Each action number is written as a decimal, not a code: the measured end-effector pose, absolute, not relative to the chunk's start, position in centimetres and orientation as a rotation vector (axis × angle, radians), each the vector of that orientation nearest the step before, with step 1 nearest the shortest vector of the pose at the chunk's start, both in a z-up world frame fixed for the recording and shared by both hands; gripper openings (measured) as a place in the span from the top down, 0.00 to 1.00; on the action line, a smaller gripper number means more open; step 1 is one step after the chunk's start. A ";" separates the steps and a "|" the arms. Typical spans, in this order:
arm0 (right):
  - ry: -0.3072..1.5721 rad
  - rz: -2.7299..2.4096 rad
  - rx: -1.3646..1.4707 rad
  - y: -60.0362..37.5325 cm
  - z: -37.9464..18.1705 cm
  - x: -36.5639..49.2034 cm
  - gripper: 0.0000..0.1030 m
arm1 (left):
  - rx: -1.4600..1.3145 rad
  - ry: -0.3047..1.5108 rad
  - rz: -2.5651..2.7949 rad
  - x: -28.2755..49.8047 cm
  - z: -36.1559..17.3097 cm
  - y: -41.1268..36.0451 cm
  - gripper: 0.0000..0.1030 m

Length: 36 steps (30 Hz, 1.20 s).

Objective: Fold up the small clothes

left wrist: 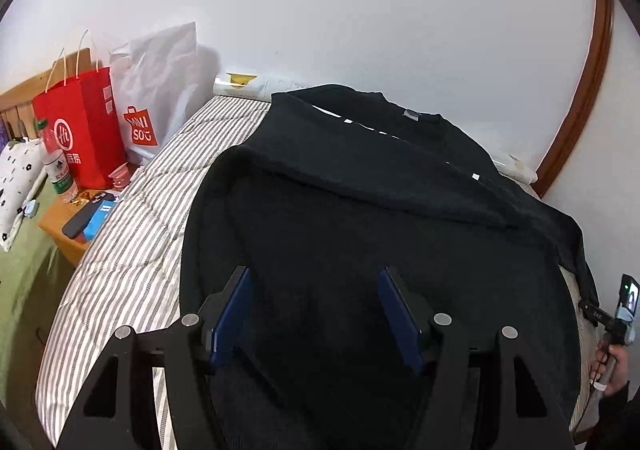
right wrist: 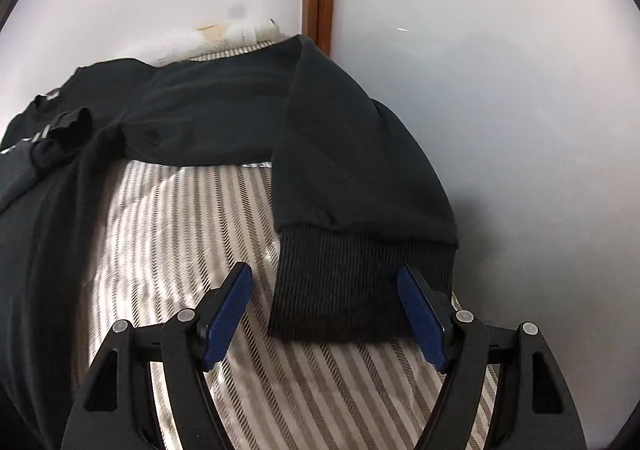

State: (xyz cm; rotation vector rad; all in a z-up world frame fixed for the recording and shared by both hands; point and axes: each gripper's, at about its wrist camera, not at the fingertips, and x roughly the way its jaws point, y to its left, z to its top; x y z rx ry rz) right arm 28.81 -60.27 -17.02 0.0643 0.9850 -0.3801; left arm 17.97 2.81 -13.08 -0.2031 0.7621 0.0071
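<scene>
Black sweatshirt flat on the striped bed, fold about half started.

1 sleeve already lies folded across the chest; the other sleeve hangs out to the side on the bed, ribbed cuff nearest the right gripper. Right gripper: jaws wide, cuff sits between them, not pinched, far finger looks close to or touching the cuff edge. Left gripper: jaws wide, holding nothing, hovering over the body near the hem. My read: left to do is the 2nd sleeve fold, then body folds. Bags and a nightstand sit beside the bed, well apart.
</scene>
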 end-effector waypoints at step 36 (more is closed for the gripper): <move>0.793 0.390 0.434 -29.2 4.5 43.8 0.90 | -0.158 0.795 0.016 21.0 -13.8 11.9 0.39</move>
